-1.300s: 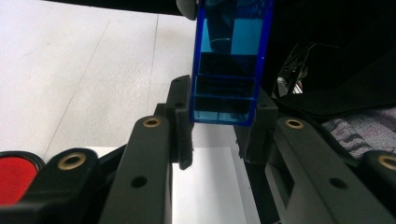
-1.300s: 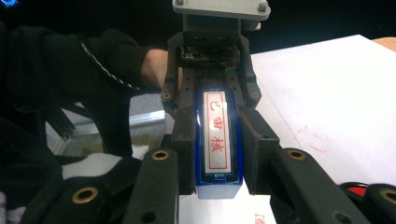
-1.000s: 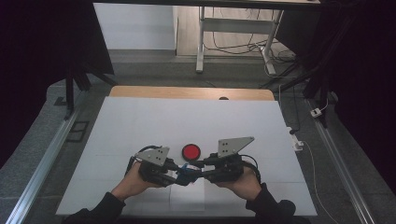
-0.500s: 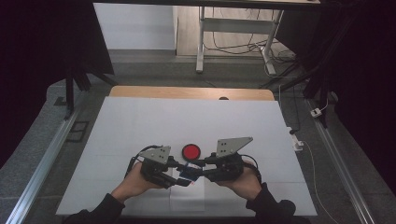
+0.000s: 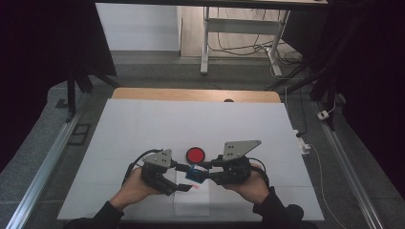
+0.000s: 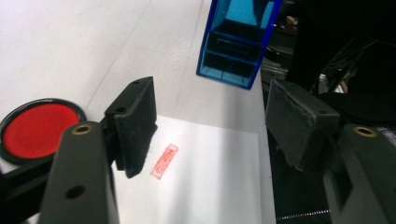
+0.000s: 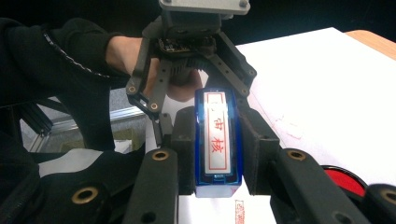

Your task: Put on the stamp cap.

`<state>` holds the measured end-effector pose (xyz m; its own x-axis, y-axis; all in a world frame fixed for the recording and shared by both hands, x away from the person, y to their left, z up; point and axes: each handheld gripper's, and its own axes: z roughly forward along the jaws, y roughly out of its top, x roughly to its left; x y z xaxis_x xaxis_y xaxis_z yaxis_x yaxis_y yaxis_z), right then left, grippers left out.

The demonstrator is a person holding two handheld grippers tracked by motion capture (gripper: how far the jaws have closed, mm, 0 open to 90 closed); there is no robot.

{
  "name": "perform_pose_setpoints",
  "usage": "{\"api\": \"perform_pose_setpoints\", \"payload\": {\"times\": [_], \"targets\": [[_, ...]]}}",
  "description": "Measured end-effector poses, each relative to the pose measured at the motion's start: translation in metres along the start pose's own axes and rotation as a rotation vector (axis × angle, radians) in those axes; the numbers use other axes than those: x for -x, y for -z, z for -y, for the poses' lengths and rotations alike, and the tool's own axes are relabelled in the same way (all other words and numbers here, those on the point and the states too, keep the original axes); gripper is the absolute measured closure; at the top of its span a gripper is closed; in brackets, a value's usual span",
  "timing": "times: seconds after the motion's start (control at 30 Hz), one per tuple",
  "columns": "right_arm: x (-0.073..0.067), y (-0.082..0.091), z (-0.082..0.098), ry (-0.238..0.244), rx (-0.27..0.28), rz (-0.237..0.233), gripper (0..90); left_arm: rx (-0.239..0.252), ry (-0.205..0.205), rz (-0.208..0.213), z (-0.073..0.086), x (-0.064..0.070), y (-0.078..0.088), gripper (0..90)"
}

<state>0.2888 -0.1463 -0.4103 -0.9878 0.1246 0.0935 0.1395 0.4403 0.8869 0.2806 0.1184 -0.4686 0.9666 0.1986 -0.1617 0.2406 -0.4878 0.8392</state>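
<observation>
On the left, the left tool (image 5: 177, 168) sits low over the near middle of the table (image 5: 143, 124). Its jaws have just been opening and now stand partly apart with nothing between them; its own view shows both pads (image 6: 135, 126) clear of the stamp. Below them lies a white sheet of paper (image 5: 191, 202) bearing a small red stamped mark (image 6: 164, 161), so the imprint looks already made. Just beyond the two tools, a little farther out on the table, is the round red ink pad (image 5: 195, 154), open and uncovered.

In the middle, between the tools, is the blue stamp (image 5: 195, 174), lifted off the paper. The right tool (image 7: 217, 154) grips it, jaws pressed on both long sides. From this I judge that the stamp has passed into the right tool alone and the left tool has let go. What seems left is setting the stamp down somewhere, or perhaps another press; the pictures do not say which.

The stamp itself is a narrow, oblong block of clear blue plastic. Its top carries a white label with red characters inside a red frame. Seen from the left tool's side, the hollow underside shows ribbed compartments. It should handle as a rigid, light thing, though smooth walls could slip.
</observation>
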Motion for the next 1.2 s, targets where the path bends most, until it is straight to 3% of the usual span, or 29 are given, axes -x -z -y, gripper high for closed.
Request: {"api": "perform_pose_setpoints", "payload": {"times": [0.23, 0.37, 0.67, 1.2], "targets": [[-0.001, 0.001, 0.0, -0.001, -0.003, 0.017, 70.0, -0.016, 0.058, -0.069, 0.004, 0.004, 0.007, 24.9], [-0.001, 0.002, 0.0, -0.001, -0.004, 0.023, 70.0, -0.041, 0.066, -0.107, 0.006, 0.008, 0.011, 21.7], [-0.002, 0.005, -0.002, 0.003, -0.004, 0.037, 69.9, -0.033, 0.105, -0.145, 0.012, 0.017, 0.025, 17.2], [0.0, 0.006, -0.001, 0.0, -0.023, 0.067, 69.9, -0.067, 0.2, -0.268, 0.036, 0.041, 0.05, 7.3]]}}
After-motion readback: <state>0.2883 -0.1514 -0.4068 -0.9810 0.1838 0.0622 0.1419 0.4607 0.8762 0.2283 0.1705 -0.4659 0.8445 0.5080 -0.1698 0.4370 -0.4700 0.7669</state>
